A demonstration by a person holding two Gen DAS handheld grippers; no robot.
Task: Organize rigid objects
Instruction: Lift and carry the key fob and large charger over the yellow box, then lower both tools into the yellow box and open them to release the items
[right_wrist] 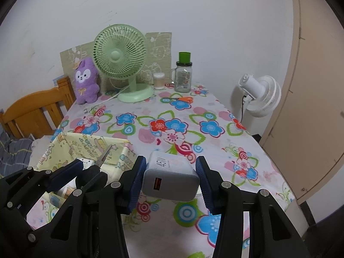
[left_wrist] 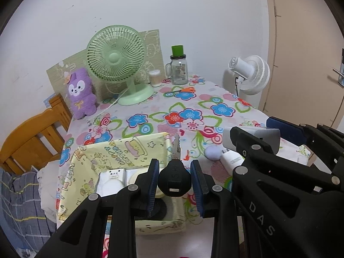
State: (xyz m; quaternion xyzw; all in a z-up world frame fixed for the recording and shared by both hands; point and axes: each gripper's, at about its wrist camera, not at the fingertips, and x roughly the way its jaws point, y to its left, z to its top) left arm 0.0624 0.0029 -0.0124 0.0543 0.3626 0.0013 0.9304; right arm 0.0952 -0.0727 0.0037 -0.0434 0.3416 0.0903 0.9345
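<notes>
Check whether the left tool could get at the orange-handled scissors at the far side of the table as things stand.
Probably not right away. The left tool is shut on a black-headed metal key, so it has no free grip. The path itself looks clear: only bare floral tablecloth lies between it and the orange-handled scissors.

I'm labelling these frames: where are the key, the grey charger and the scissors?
key [left_wrist: 174, 178]: left wrist view, on its black head.
grey charger [right_wrist: 171, 185]: right wrist view, on its port face.
scissors [left_wrist: 186, 89]: left wrist view, on the orange handles.
</notes>
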